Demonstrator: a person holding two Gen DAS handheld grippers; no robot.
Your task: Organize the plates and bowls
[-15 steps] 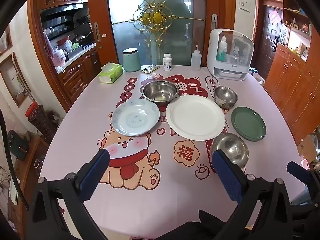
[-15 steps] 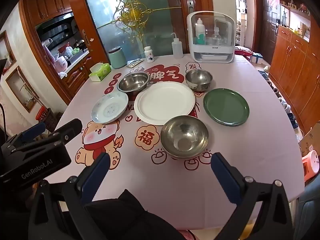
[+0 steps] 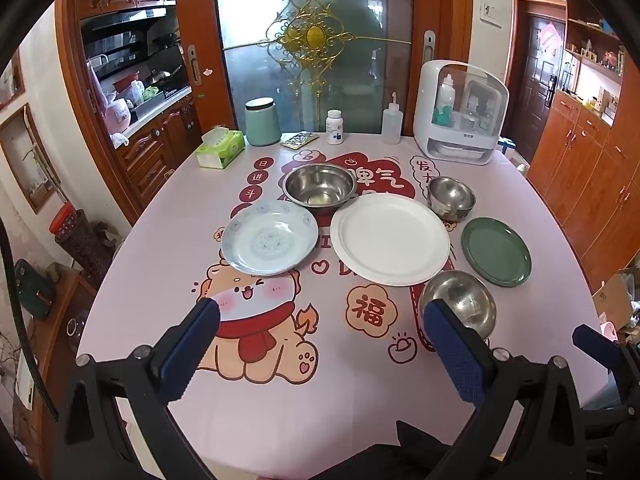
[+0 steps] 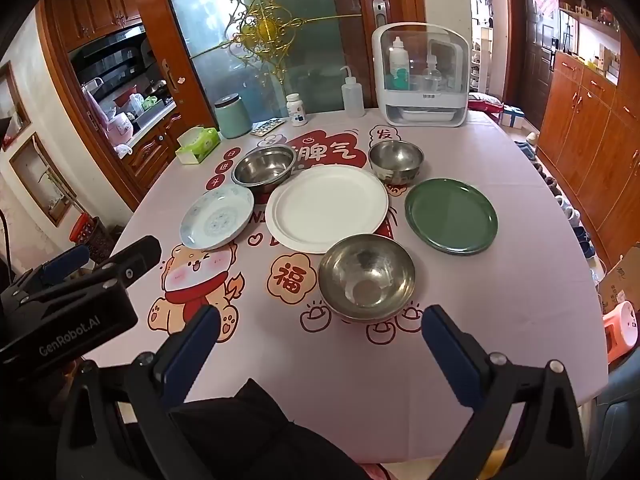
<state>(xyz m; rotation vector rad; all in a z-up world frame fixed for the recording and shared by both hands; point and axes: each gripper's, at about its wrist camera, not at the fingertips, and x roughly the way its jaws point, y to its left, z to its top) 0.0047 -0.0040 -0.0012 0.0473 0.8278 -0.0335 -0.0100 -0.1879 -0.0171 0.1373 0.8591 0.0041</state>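
On the pink cartoon-printed counter (image 4: 500, 320), three round steel bowls, a big white plate (image 4: 327, 208), a blue-patterned plate (image 4: 218, 216) and a dark green plate (image 4: 451, 216) are all lying singly, nothing stacked. Both the left claw (image 3: 320, 356) and the right claw (image 4: 320, 354) are hovering wide and empty near the counter's front edge. By my reading the sorting is not yet beginning, with the nearest steel bowl (image 4: 366, 276) sitting just ahead of the right claw.
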